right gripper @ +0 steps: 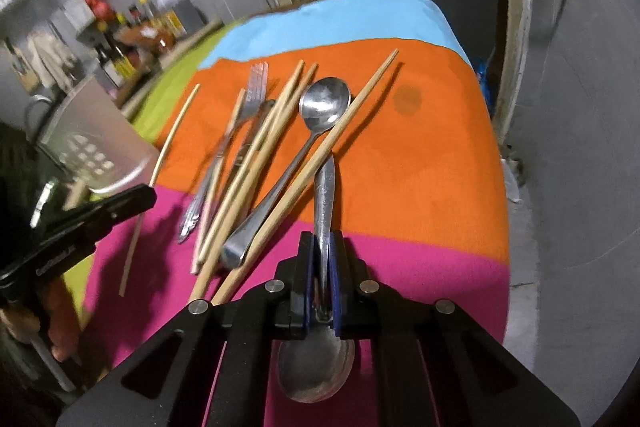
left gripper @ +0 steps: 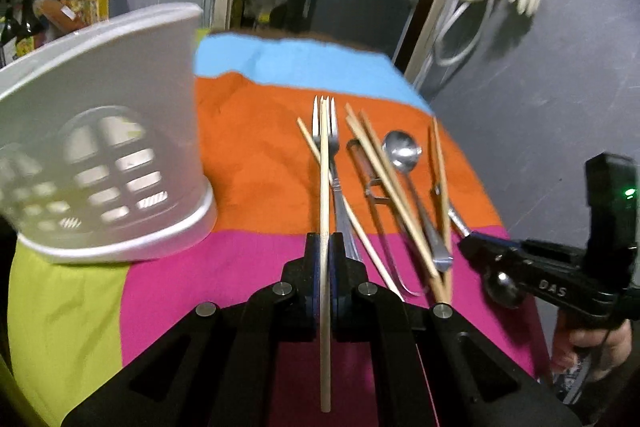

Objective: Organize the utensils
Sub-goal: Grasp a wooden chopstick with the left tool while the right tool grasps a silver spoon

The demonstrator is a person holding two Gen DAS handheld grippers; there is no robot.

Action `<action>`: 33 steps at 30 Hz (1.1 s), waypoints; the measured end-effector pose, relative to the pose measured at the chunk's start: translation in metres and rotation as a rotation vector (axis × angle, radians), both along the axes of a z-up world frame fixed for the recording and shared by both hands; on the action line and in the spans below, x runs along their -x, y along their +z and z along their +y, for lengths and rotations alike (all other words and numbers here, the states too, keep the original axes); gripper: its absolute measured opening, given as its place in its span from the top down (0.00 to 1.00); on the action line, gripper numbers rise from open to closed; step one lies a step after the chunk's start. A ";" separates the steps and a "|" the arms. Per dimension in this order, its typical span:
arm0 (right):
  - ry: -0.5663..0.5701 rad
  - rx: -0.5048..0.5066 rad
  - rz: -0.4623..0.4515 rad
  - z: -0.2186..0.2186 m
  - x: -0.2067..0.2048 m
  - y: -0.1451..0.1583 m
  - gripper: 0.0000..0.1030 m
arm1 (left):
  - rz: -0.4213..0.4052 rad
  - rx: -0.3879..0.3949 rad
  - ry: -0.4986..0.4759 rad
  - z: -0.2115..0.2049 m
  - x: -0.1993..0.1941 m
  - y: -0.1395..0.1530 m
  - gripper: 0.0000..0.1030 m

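The left hand-held gripper is clamped on a chopstick, right of the white holder. The right hand-held gripper pinches a spoon whose handle sits under another chopstick; lifting could drag it and scatter the pile.

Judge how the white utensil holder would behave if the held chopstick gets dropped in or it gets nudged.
The white utensil holder looks like thin slotted plastic, so probably light and easy to shove on the cloth. Its flared base suggests it resists tipping. The chopstick in the left gripper is long, so it may lean against the rim.
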State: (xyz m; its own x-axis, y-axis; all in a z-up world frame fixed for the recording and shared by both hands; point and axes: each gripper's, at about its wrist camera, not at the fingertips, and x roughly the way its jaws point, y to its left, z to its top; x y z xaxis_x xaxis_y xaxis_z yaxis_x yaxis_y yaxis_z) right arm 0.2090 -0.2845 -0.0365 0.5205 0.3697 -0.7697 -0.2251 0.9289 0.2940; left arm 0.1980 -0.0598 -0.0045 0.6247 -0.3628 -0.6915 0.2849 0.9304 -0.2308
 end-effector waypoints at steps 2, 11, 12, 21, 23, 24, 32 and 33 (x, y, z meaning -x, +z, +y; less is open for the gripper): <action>0.001 -0.037 -0.015 -0.003 0.012 -0.002 0.95 | -0.044 0.032 0.005 0.005 0.013 0.004 0.98; 0.031 -0.028 -0.073 0.004 0.038 0.011 0.95 | -0.101 0.079 0.016 0.008 0.034 0.011 0.98; 0.038 -0.014 -0.089 0.008 0.037 0.014 0.95 | -0.101 0.083 0.015 0.007 0.034 0.012 0.98; 0.047 -0.033 -0.232 0.029 0.030 0.034 0.97 | -0.139 0.113 0.040 0.024 0.052 0.020 0.98; 0.041 -0.057 -0.263 0.032 0.029 0.038 0.97 | -0.159 0.129 0.052 0.028 0.054 0.024 0.98; 0.039 -0.061 -0.278 0.034 0.028 0.039 0.97 | -0.169 0.135 0.057 0.030 0.055 0.026 0.98; 0.049 0.028 -0.193 0.033 0.016 0.027 0.95 | -0.163 0.116 0.063 0.036 0.060 0.026 0.98; 0.055 0.048 -0.174 0.031 0.016 0.024 0.94 | -0.150 0.115 0.060 0.035 0.060 0.023 0.98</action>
State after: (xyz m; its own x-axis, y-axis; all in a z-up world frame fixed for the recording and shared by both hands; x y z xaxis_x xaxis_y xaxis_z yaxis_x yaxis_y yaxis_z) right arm 0.1927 -0.2535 -0.0122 0.6273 0.3665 -0.6872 -0.3197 0.9258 0.2019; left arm 0.1383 -0.0251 0.0186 0.7408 -0.3929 -0.5448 0.2686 0.9167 -0.2958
